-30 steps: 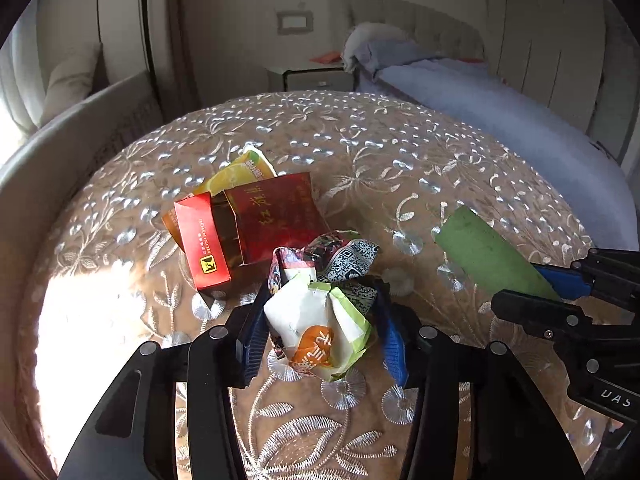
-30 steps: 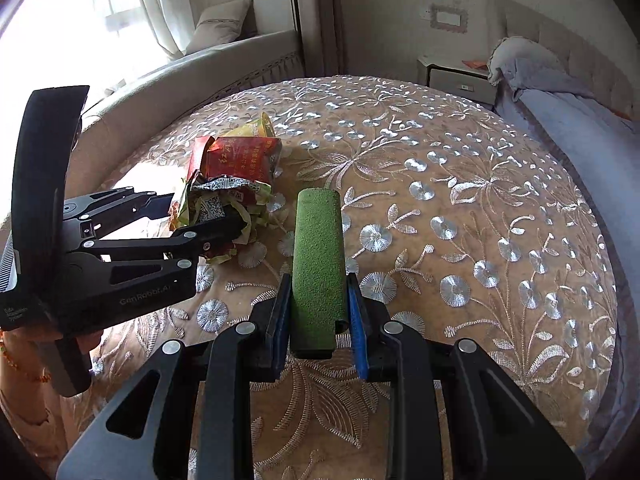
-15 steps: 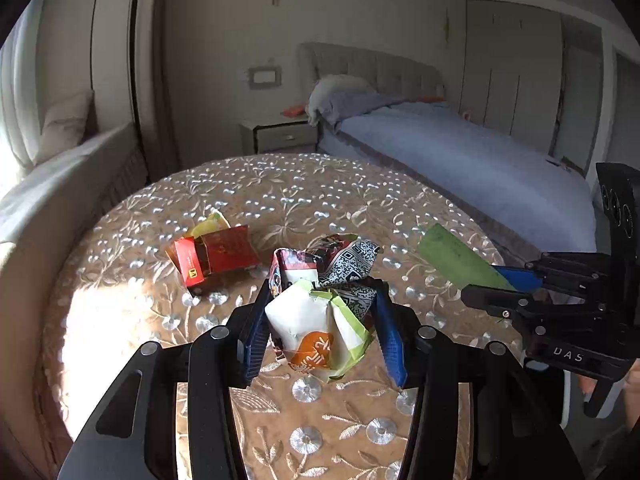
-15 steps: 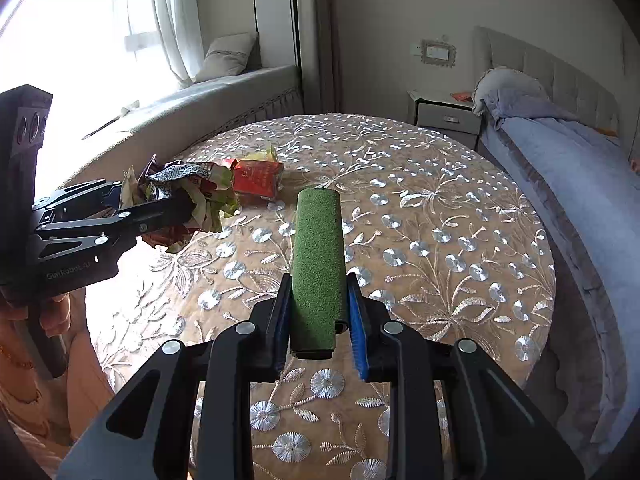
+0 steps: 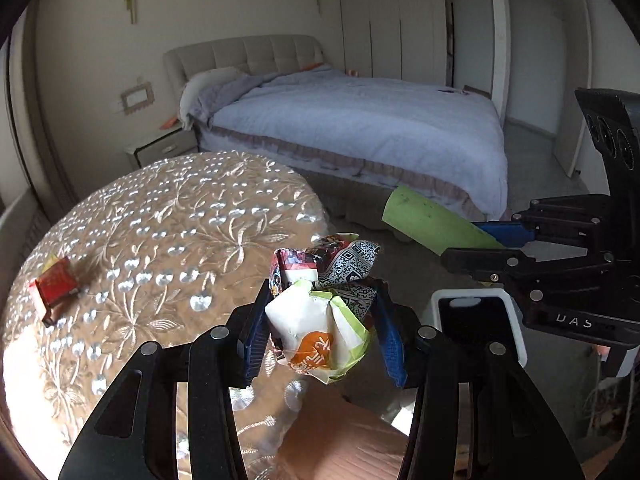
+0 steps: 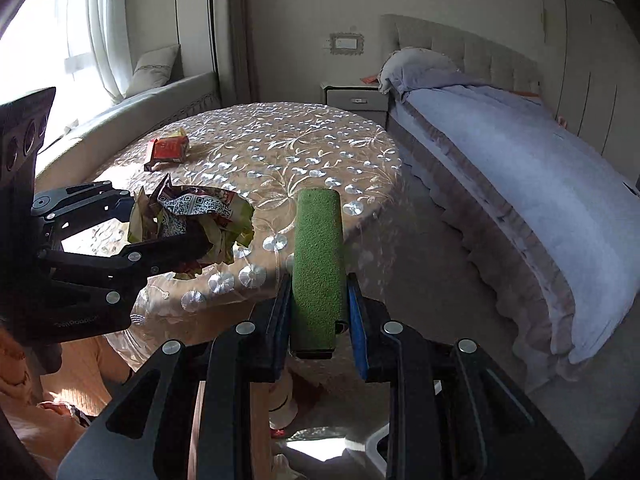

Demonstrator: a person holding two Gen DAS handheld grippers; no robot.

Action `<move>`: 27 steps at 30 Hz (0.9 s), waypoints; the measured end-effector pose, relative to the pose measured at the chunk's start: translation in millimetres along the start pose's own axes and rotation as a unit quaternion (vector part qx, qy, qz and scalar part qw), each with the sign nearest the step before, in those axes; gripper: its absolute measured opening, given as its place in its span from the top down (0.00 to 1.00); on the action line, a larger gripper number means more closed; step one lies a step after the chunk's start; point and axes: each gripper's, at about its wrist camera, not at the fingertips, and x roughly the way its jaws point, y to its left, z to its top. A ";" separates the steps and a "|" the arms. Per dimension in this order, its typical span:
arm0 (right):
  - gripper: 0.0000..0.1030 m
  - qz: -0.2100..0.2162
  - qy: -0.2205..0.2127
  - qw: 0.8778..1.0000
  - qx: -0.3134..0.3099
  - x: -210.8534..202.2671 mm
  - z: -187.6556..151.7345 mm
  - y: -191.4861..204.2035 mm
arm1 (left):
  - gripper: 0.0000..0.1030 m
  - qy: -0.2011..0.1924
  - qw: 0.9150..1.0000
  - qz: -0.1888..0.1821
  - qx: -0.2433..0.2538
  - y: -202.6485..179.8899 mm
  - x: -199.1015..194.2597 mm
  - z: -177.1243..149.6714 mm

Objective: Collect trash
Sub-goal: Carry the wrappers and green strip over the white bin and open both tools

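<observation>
**Both grippers carrying trash**

Our left gripper (image 5: 322,330) clamps a crumpled wad of printed snack wrappers (image 5: 320,316); our right gripper (image 6: 319,316) pinches a green textured flat strip (image 6: 318,264). At ten o'clock, a red cardboard box (image 6: 170,150) lies on the round embroidered desk (image 6: 280,148).

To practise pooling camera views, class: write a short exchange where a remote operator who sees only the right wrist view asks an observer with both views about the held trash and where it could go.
Operator: I see the left gripper side-on. Is it really gripping that crumpled wrapper?
Observer: Yes. In the left wrist view both blue fingers press against the wrapper's sides.
Operator: Is there a bin nearby? I can't make one out.
Observer: Yes. A white-rimmed bin with a dark inside shows past the table edge. In the picture it sits just beneath the right gripper holding the green piece.
</observation>
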 end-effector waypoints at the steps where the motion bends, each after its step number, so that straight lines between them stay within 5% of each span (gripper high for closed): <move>1: 0.73 -0.007 0.004 1.000 0.005 -3.7 -7.3 -6.4 | 0.54 0.005 1.000 -0.009 0.011 -11.9 7.8 0.3; 7: 0.73 -0.058 0.036 0.997 0.048 -19.0 -55.6 -52.0 | 0.54 0.044 0.994 -0.068 0.066 -78.7 57.1 -2.3; 12: 0.73 -0.082 0.065 0.991 0.083 -18.8 -97.6 -93.6 | 0.54 0.080 0.982 -0.116 0.125 -129.1 106.2 -9.6; 19: 0.73 -0.090 0.134 0.982 0.103 6.5 -161.4 -143.8 | 0.54 0.130 0.950 -0.166 0.231 -196.6 169.2 -29.8; 23: 0.72 -0.080 0.175 0.977 0.096 22.4 -197.8 -161.5 | 0.46 0.180 0.922 -0.207 0.275 -225.8 204.3 -48.9; 24: 0.52 -0.081 0.191 0.974 0.092 25.1 -206.9 -166.1 | 0.26 0.202 0.912 -0.218 0.284 -230.5 213.4 -53.4; 25: 0.11 -0.093 0.199 0.972 0.083 25.3 -214.7 -168.4 | 0.07 0.215 0.906 -0.219 0.292 -237.0 218.8 -59.4; 27: 0.05 -0.105 0.211 0.970 0.067 23.6 -226.1 -171.2 | 0.05 0.209 0.902 -0.215 0.309 -245.5 222.4 -66.7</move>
